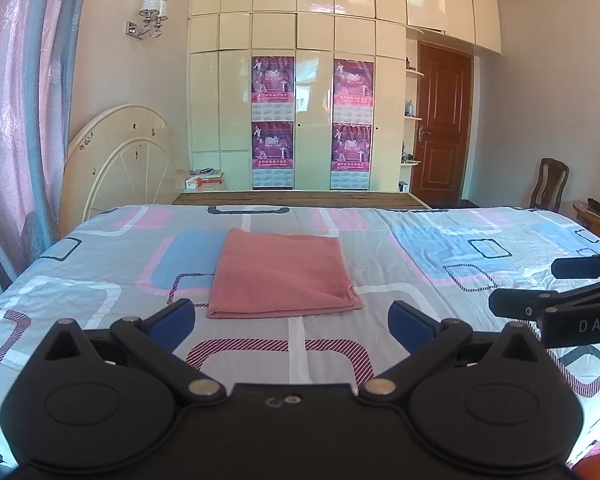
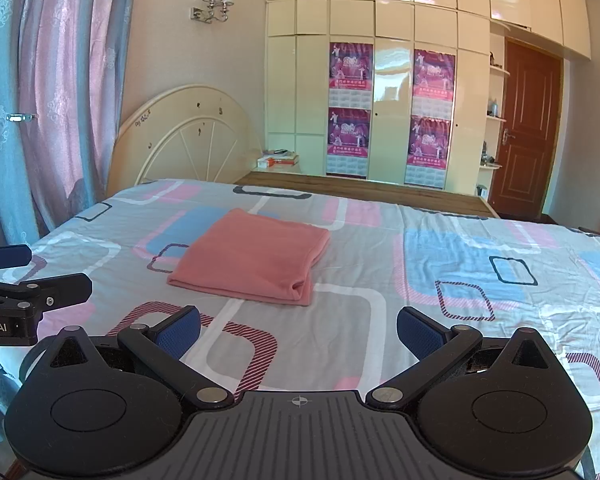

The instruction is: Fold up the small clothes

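A salmon-pink cloth (image 1: 282, 274), folded into a neat flat rectangle, is seen on a patterned bedsheet (image 1: 440, 248); the left gripper (image 1: 292, 326) and right gripper (image 2: 298, 330) are held wide apart, empty.

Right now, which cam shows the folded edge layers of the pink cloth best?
Right wrist: the pink cloth sits corner-on, so the stacked layers at its near right corner show. Left wrist sees it square-on, mostly the top face and a thin front edge.
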`<state>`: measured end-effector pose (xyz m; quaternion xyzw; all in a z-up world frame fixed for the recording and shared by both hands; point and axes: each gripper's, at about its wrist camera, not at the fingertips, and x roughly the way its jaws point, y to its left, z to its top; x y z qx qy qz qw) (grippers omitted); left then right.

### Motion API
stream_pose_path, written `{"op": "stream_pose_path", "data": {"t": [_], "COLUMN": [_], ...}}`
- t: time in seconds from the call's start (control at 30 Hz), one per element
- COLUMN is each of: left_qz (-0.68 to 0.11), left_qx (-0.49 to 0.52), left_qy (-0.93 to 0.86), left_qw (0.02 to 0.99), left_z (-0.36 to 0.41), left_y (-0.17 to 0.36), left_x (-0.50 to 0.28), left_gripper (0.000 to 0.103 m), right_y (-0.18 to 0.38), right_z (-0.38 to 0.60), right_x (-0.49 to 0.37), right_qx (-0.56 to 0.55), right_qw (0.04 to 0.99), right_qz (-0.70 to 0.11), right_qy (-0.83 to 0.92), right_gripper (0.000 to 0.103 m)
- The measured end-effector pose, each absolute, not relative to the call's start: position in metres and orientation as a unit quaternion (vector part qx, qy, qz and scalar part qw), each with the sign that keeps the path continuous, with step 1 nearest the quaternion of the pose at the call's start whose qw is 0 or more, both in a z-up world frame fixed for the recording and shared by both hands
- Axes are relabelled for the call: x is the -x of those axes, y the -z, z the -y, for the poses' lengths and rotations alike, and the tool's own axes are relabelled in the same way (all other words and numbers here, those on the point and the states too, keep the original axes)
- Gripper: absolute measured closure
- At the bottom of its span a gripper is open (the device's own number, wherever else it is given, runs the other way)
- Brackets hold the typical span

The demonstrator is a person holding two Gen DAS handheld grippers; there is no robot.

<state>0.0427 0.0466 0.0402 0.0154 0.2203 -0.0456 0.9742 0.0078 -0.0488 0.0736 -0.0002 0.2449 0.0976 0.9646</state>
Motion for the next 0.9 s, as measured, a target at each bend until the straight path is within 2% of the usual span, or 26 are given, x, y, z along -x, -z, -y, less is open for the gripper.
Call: {"op": "stream_pose_path", "data": {"t": [0.9], "left_qz": [-0.211], "left_qx": [-0.016], "left_qy": [0.051], "left_qw": [0.976], "left_z": [-0.063], "left_y": [-0.038], "left_x": [-0.045], "left_gripper": [0.001], "right_y": [-0.073], "right_z": [0.046], "right_x": [-0.009], "right_qx": [0.01], "right_qw": [0.964], "right_qz": [-0.243], "right_qy": [-0.11], "right_gripper": [0.0]}}
